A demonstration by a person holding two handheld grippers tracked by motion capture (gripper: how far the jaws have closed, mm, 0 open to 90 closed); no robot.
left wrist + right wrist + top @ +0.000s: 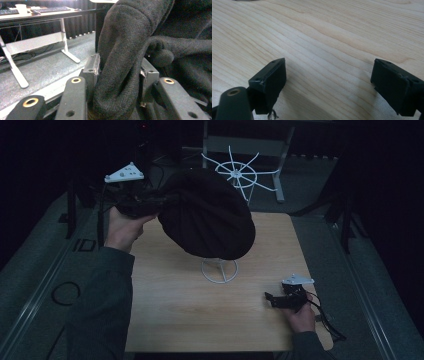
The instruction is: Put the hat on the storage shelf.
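Note:
A black knitted hat (207,215) hangs over a white wire stand whose round base (219,270) rests on the wooden table (190,315). My left gripper (150,202) is at the hat's left edge, shut on a fold of its brim (120,75); thick black fabric bulges between the jaws. A second white wire stand (237,172) with spokes rises behind the hat. My right gripper (272,300) rests low at the table's front right, open, with only bare wood (324,50) between its jaws.
The table is ringed by grey carpeted floor (45,250). A white-legged desk (37,42) stands beyond the table's far side. A cable (330,320) trails from the right gripper over the table's right edge.

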